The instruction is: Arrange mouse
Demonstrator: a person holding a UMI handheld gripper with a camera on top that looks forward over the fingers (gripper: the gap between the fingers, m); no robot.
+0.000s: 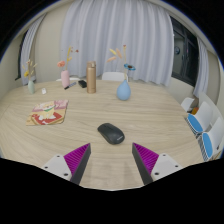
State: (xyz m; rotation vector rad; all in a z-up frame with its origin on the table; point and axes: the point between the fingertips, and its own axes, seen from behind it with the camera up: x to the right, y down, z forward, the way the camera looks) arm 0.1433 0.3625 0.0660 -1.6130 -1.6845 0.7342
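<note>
On the round wooden table (60, 140), just ahead of the fingers and roughly on the line between them, lies the dark mouse (110, 132). It rests flat on the tabletop, angled slightly, and touches nothing else. The surface directly around it is bare wood.

Left of the mouse, well apart from it, lies a flat red-and-white printed item (47, 116). Beyond the mouse, near the far edge of the table, stands a light blue vase (124, 90) with sprigs in it. Left of the vase stands an upright tan bottle (91, 78), then a pink bottle (65, 77). A blue-and-white chair (204, 130) sits at the table's right side. White curtains (100, 35) hang behind the table.

Nothing lies between the fingers and the mouse.

The gripper (111, 160) is spread wide: its two fingers, with magenta pads (77, 158), stand well apart. They hold nothing and touch nothing, and the mouse lies beyond their tips.
</note>
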